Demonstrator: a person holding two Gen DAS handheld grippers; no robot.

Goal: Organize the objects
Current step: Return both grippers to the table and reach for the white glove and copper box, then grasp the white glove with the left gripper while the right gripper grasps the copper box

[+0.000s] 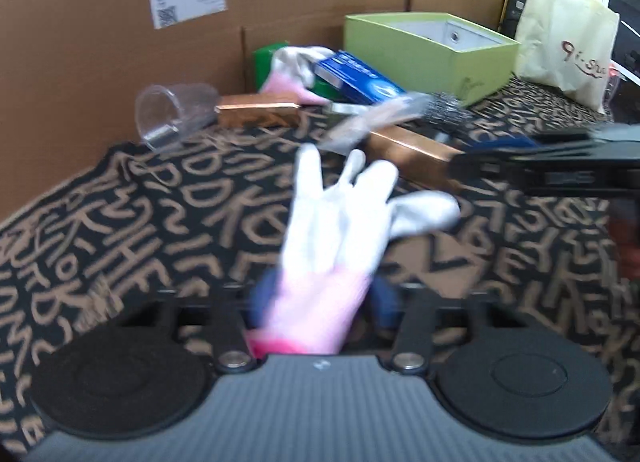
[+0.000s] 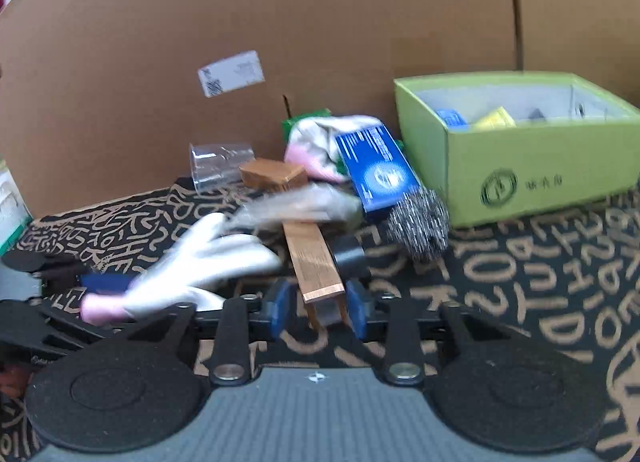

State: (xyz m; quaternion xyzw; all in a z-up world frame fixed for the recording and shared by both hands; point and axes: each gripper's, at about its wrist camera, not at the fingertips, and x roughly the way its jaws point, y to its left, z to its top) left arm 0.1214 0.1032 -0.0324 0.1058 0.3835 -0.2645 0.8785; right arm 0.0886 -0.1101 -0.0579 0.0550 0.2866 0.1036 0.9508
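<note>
Left gripper (image 1: 320, 302) clamps white glove (image 1: 340, 221); right gripper (image 2: 318, 312) straddles copper bar (image 2: 314, 258); lettered black cloth (image 1: 160, 221), cardboard wall (image 2: 280, 21).

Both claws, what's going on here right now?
The left claw is shut on the pink cuff of a white glove. The right claw straddles the near end of a copper-coloured bar; grip unclear. The green box behind already holds a few items. A clutter pile remains.
</note>
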